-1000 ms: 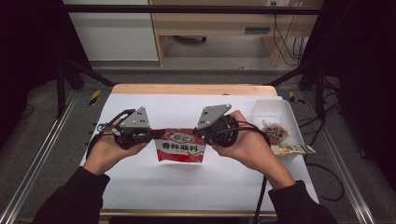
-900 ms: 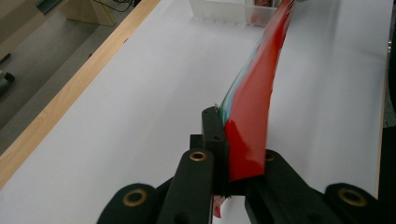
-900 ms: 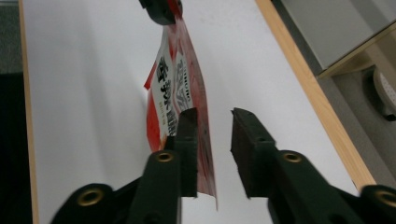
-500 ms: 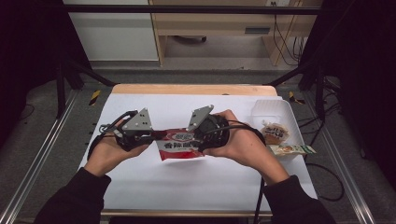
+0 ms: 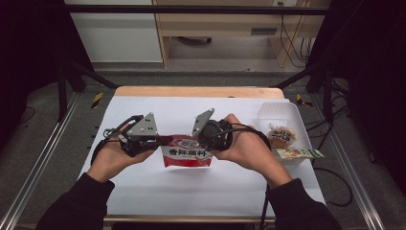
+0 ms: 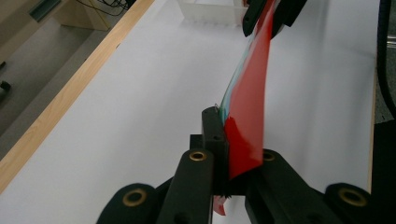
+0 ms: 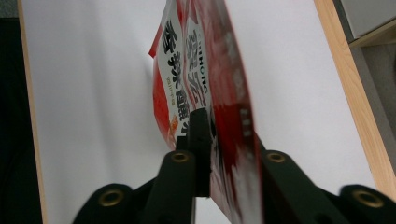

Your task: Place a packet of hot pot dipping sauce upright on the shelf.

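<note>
One glossy red foil pouch (image 5: 186, 152), flat.

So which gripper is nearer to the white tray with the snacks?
Right. The right gripper pinches the red packet a short way from the tray; the left gripper holds the packet's far end.

A wooden table (image 5: 196, 91) carries a white sheet (image 5: 191, 187) over most of its top. A clear plastic tray (image 5: 278, 113) sits at its right edge.

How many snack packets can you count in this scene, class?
3. A red packet is held between the two grippers over the white sheet; a round packet lies in the white tray; a long packet lies across the tray's near edge. Others may be hidden.
</note>
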